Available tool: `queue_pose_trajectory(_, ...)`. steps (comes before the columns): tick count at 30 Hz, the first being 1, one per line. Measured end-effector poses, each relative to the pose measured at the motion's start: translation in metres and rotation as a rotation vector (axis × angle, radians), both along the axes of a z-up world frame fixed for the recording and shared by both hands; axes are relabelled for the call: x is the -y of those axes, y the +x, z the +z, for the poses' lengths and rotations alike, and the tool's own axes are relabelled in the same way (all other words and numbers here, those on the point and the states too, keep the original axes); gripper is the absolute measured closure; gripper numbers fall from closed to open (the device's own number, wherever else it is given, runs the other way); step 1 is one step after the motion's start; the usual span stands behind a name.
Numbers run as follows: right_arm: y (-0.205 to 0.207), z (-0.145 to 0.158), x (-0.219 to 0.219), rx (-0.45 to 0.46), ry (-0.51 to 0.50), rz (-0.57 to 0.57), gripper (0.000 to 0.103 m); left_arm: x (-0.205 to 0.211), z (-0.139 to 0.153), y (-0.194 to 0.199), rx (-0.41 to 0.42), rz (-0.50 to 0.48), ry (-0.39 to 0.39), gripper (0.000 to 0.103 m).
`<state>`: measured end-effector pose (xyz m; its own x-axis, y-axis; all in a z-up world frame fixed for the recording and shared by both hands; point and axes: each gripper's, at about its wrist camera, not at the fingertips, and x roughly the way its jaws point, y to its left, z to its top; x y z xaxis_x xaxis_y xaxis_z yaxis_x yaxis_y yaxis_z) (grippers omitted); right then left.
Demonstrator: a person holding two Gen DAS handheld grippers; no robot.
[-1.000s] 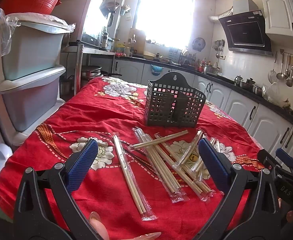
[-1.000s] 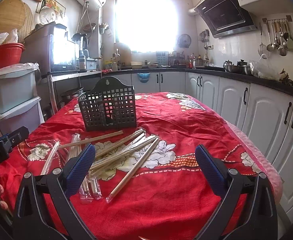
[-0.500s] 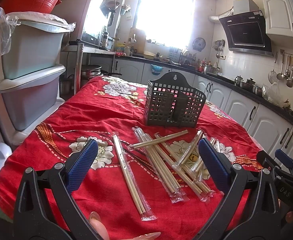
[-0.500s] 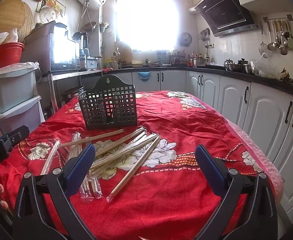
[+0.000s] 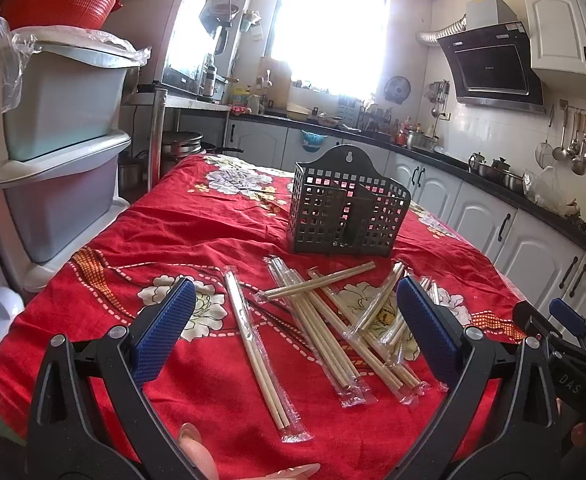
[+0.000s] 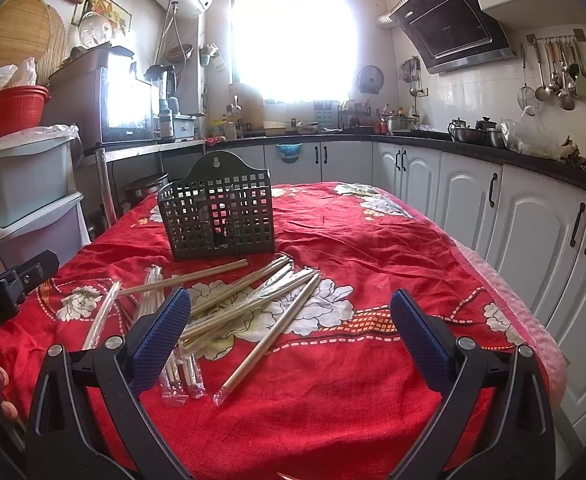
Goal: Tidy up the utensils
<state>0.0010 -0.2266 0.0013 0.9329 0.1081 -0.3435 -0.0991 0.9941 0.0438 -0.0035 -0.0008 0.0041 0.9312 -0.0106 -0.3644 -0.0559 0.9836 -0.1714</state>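
Observation:
Several pairs of wooden chopsticks (image 5: 333, 320) in clear plastic sleeves lie scattered on a table under a red flowered cloth (image 5: 197, 240). Behind them stands a dark grid utensil caddy (image 5: 347, 212), upright and holding no utensils that I can see. My left gripper (image 5: 293, 332) is open above the near edge, with the chopsticks between and beyond its blue pads. In the right wrist view the chopsticks (image 6: 253, 300) lie to the left and the caddy (image 6: 219, 216) stands behind them. My right gripper (image 6: 289, 336) is open, nothing in it.
Stacked plastic drawer bins (image 5: 65, 140) stand left of the table. White kitchen cabinets (image 6: 533, 232) run along the right under a dark counter. The right gripper's body (image 5: 565, 344) shows at the left view's right edge. The cloth's right side (image 6: 393, 248) is bare.
Almost nothing differs. The right wrist view has crept slightly forward and the chopsticks and caddy stay where they were.

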Motion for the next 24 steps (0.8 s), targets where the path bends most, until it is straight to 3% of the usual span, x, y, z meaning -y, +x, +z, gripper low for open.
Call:
queue_pose_trajectory(11,0.008,0.003,-0.007,-0.015,-0.024,0.048,0.006,-0.014,0.001,0.006,-0.024,0.027,-0.011,0.010)
queue_pose_trajectory(24,0.044,0.019,-0.026,-0.075,-0.008,0.169,0.006,-0.047,0.001,0.023,-0.090,0.098,-0.024,0.010)
